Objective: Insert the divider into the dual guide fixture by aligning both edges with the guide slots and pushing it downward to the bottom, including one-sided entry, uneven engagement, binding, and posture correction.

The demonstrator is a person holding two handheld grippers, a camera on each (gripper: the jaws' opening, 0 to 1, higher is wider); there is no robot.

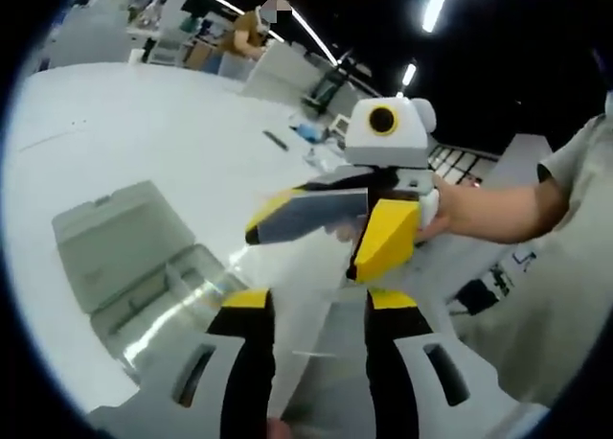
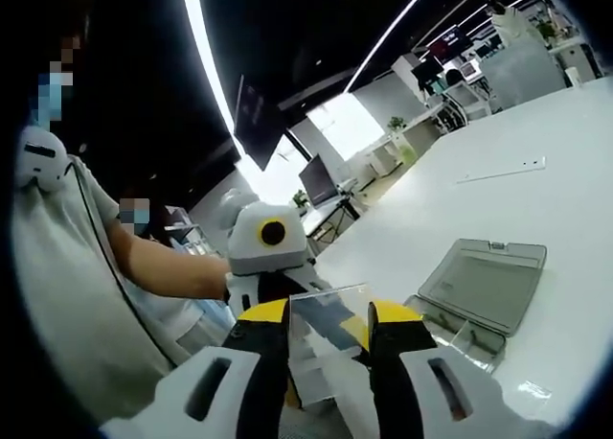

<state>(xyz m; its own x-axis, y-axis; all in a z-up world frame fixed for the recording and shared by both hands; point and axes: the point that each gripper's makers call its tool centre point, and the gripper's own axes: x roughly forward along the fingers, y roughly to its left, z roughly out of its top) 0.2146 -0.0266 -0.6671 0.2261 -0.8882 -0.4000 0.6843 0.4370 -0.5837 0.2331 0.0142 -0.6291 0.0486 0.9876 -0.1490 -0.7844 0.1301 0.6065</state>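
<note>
The divider [image 1: 299, 362] is a thin clear plate held up in the air between the two grippers. In the left gripper view my left gripper [image 1: 321, 303] has the plate between its yellow-tipped jaws, which look closed on its edges. My right gripper [image 1: 335, 230] faces it from the far side, carried by a hand. In the right gripper view the divider [image 2: 330, 316] spans the gap of my right gripper [image 2: 329, 310], gripped across its width, with my left gripper [image 2: 278, 284] right behind it. The guide fixture [image 1: 144, 276], a clear slotted case with its lid open, lies on the table below and to the side.
A wide white table [image 1: 144, 142] carries the fixture [image 2: 479, 295] and a few small items at its far end [image 1: 306, 132]. A person in a grey shirt [image 2: 57, 295] holds the grippers. Desks, monitors and another person sit in the background.
</note>
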